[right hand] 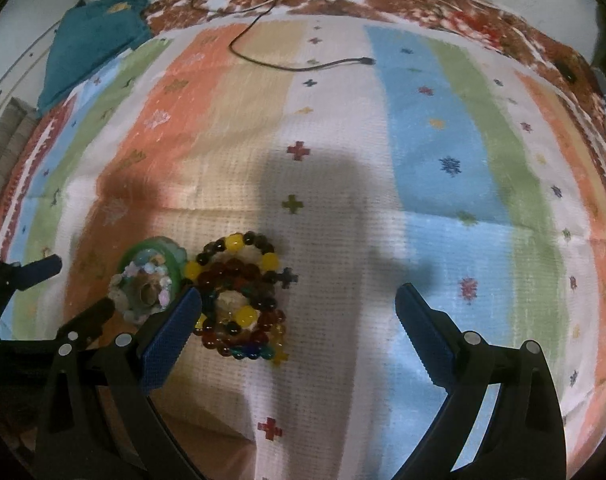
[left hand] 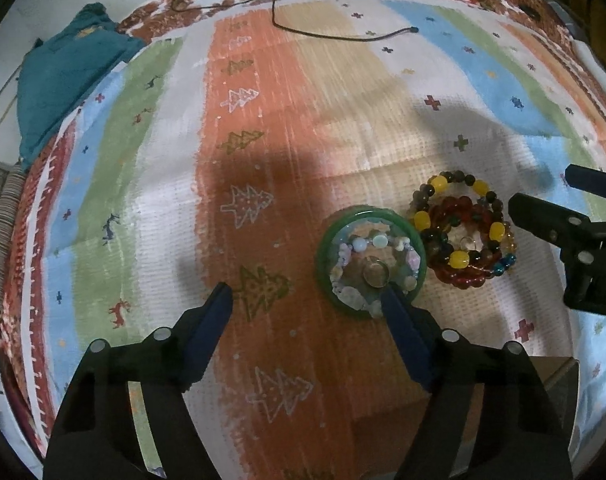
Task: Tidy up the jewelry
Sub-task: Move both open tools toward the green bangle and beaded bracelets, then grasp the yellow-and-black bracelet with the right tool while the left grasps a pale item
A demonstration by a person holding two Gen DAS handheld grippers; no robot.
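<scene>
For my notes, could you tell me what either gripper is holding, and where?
Nothing is held: the left gripper and right gripper are both open beside the green bangle and the beaded bracelets.

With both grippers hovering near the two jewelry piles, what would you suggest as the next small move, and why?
Probably shift the left gripper right to straddle the green bangle: only one finger overlaps its near rim, and the jaws stand open with nothing between them. The beaded bracelets lie beside it.
</scene>
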